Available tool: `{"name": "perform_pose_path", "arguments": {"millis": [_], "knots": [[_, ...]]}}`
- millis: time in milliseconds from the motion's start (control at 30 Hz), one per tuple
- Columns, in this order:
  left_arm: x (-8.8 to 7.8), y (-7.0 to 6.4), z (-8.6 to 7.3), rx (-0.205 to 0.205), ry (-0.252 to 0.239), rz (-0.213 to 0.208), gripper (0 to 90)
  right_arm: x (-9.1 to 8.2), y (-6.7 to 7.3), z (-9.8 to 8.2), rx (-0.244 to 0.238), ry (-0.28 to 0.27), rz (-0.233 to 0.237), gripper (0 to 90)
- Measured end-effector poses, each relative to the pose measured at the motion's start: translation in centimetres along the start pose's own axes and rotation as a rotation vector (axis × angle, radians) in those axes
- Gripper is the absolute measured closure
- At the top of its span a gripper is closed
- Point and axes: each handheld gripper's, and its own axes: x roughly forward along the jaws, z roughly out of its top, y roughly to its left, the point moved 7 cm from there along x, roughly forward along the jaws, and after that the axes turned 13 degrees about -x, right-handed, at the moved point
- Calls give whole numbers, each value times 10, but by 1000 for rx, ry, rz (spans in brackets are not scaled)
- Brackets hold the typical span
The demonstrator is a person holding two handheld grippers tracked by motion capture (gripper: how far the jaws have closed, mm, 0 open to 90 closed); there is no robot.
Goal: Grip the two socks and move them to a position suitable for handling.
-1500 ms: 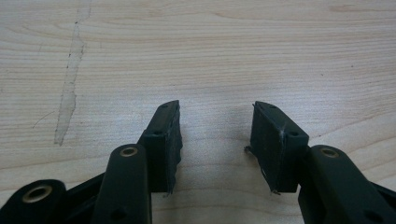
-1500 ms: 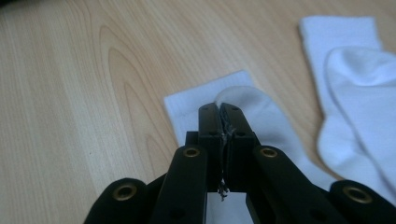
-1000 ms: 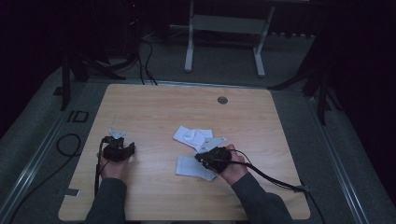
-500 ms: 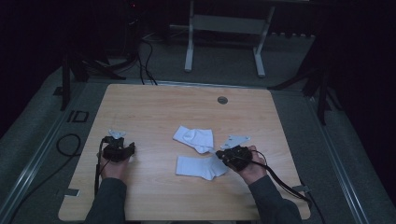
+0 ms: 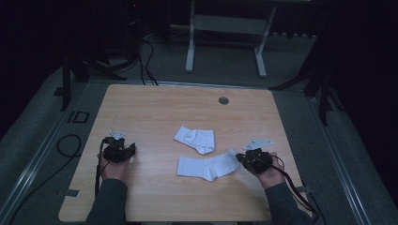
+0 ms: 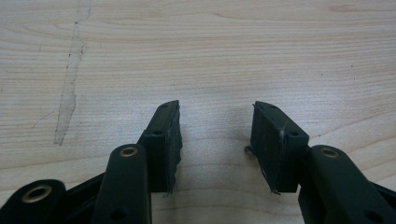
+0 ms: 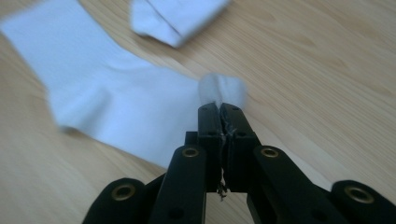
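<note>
White sock (image 7: 116, 100) toe pinched, hidden by right gripper (image 7: 219, 108) fingers | left gripper (image 6: 215, 126) fingers spread

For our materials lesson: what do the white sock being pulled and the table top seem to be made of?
Sock: soft white knitted cloth, matt; it lies limp, and its end bunches where the right tongs pinch it. Table top: pale wood or wood-look laminate, smooth, low sheen; grain lines run across it, though which of the two is hard to tell.

Two socks are sitting mid-table (image 5: 155, 108), the folded sock (image 5: 195, 139) lying just behind the flat sock (image 5: 209, 167), with the left gripper (image 5: 123, 149) resting near the left edge and the right gripper (image 5: 243, 159) pinching the flat one's right end.
</note>
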Motion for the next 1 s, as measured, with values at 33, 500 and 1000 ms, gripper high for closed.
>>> {"name": "perform_pose_path", "arguments": {"millis": [33, 500, 1000], "knots": [[0, 0, 0, 0, 0, 0, 528, 0, -3, -4, 0, 19, -18, 851], [0, 0, 0, 2, 0, 0, 527, 12, -14, -16, -48, 95, -80, 851], [0, 0, 0, 0, -2, 1, 527, 31, 16, -24, -74, 169, 39, 879]]}}
